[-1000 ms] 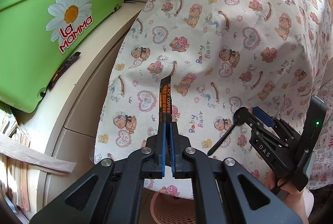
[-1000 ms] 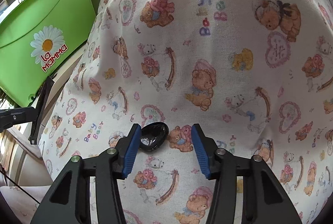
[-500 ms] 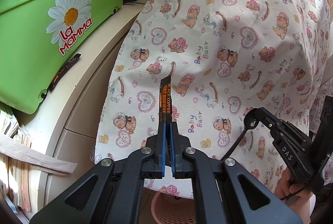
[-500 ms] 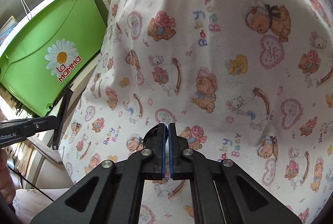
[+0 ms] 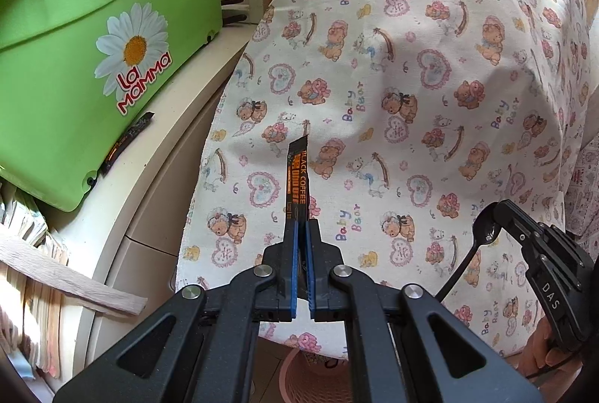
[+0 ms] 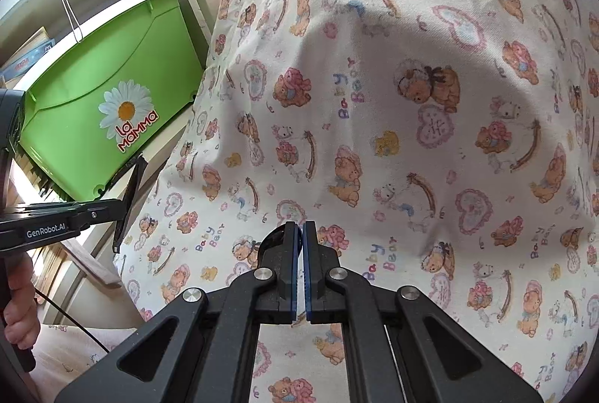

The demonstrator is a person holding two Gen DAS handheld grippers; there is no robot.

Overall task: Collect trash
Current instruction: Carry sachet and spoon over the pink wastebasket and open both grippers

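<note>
My left gripper [image 5: 300,227] is shut on a black coffee sachet [image 5: 297,178] that stands upright from its jaws, above the edge of a table covered by a teddy-bear cloth [image 5: 430,84]. My right gripper [image 6: 300,229] is shut on a black plastic spoon [image 5: 475,242]. In the left wrist view the spoon's bowl is at the fingertips and its handle hangs down. In the right wrist view only a dark edge of the spoon [image 6: 270,240] shows left of the fingers. The left gripper with its sachet shows in the right wrist view [image 6: 129,195].
A green La Mamma bin [image 5: 93,66] stands on a cream cabinet [image 5: 149,197] left of the table. Another dark sachet [image 5: 129,137] lies beside the bin. A pink basket [image 5: 318,376] sits on the floor below the table edge. Stacked papers [image 5: 33,272] are at far left.
My right gripper closed on the black spoon and lifted it off the cloth, drawing back toward the table's edge. The left gripper kept hold of the sachet and barely moved.
</note>
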